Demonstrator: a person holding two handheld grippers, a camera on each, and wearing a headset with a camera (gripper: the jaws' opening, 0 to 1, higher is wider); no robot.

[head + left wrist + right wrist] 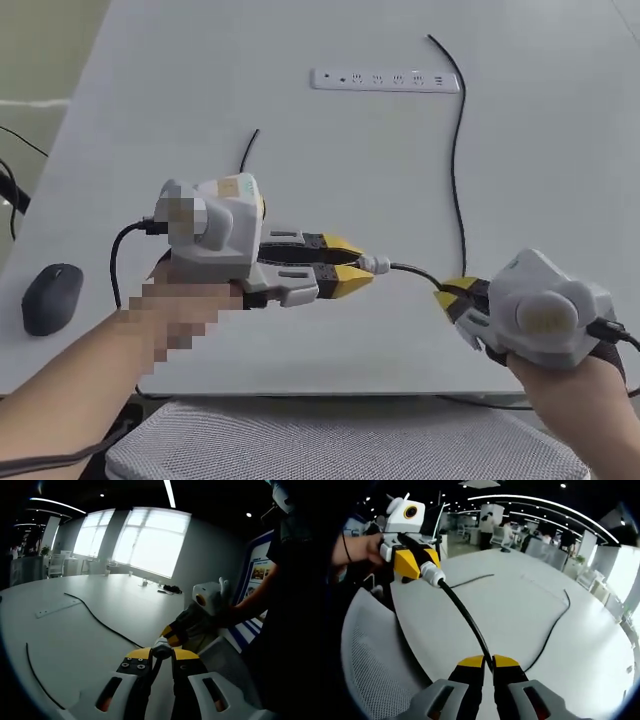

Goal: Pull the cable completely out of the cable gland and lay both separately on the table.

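Left tool point(360, 265) has its jaws clamped tight on the small white plastic cable gland point(377, 265), held in the air over the near part of the white tabletop point(300, 130). The thin black cable point(412, 270) sticks out of the gland's right end. The right tool point(452, 293), just right of it, is squeezed closed around that cable. The cable's far end trails off near a white power strip point(385, 80).

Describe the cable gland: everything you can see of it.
The cable gland is a small white fitting, plastic by its look, with a rounded, nut-like body. The yellow tips of the left gripper clamp it in the air above the table, lying roughly level. The black cable runs out of its end to the right gripper, which is shut on the cable.
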